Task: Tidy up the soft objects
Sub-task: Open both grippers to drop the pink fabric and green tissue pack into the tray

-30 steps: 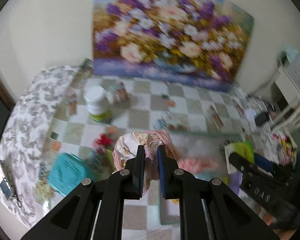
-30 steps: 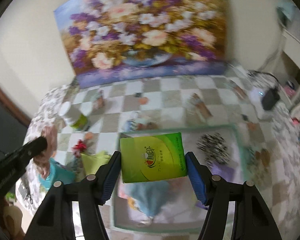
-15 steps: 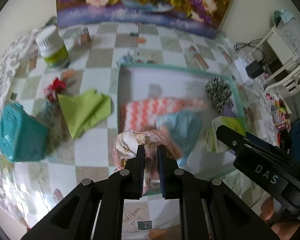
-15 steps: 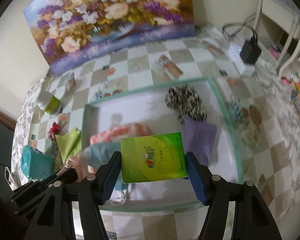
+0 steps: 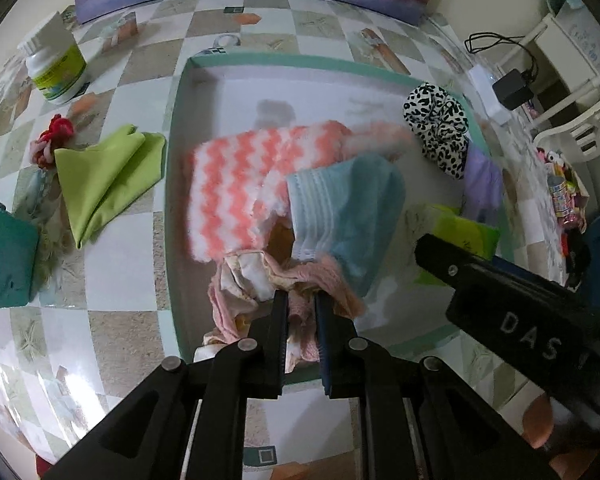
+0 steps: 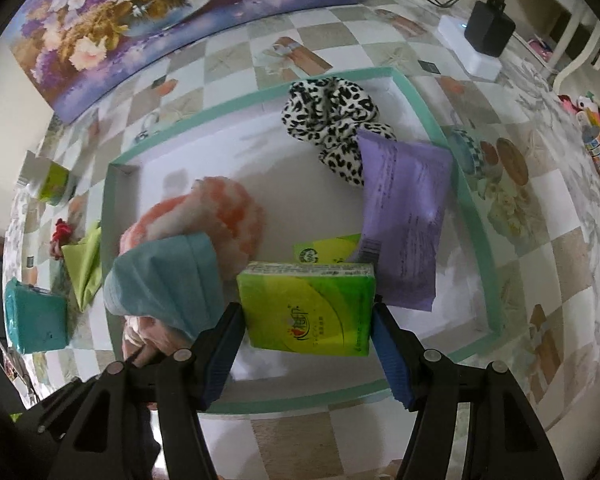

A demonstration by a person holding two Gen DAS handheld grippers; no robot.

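My left gripper point(image 5: 301, 300) is shut on a pink cloth point(image 5: 240, 280) at the near left of a white tray with a teal rim point(image 5: 172, 184). My right gripper point(image 6: 306, 312) is shut on a green tissue pack point(image 6: 308, 308), low over the tray's near middle point(image 6: 476, 216). In the tray lie an orange-white zigzag towel point(image 5: 236, 184), a blue cloth point(image 5: 348, 208), a leopard-print scrunchie point(image 6: 332, 120) and a purple pack point(image 6: 404, 216). A second green pack point(image 6: 324, 250) lies behind the held one.
On the checkered tablecloth left of the tray lie a lime-green cloth point(image 5: 100, 176), a red scrunchie point(image 5: 54, 132), a teal box point(image 5: 2, 256) and a white jar point(image 5: 56, 68). A floral painting point(image 6: 148, 8) leans at the back. A charger point(image 6: 488, 28) sits at the right.
Both grippers have tilted down and lowered toward the tray. The pink cloth and the green pack came down into it, still held.
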